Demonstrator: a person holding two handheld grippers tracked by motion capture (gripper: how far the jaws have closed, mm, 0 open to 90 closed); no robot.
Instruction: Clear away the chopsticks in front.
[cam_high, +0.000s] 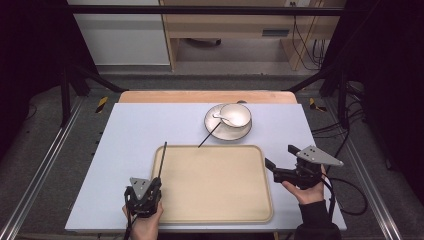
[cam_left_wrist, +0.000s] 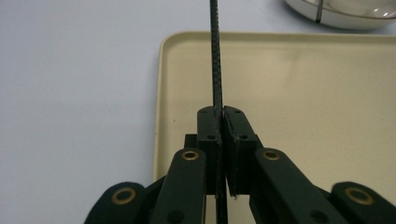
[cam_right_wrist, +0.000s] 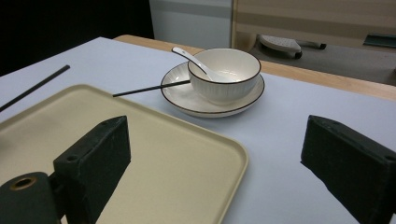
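At lower left of the high view, the left gripper (cam_high: 151, 189) pointed up-frame, clamped on a black chopstick (cam_high: 161, 162) over the beige tray's (cam_high: 215, 212) left rim. At right, the right gripper (cam_high: 280, 160) hovered, jaws wide apart, holding nothing. A bowl (cam_high: 235, 116) with a spoon (cam_high: 222, 118) sat on a plate (cam_high: 215, 129); another chopstick (cam_high: 209, 135) leaned there.

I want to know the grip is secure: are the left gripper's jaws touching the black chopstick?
Touching. In the left gripper view the left gripper has its jaws closed on the black chopstick, pads pressed against both sides.
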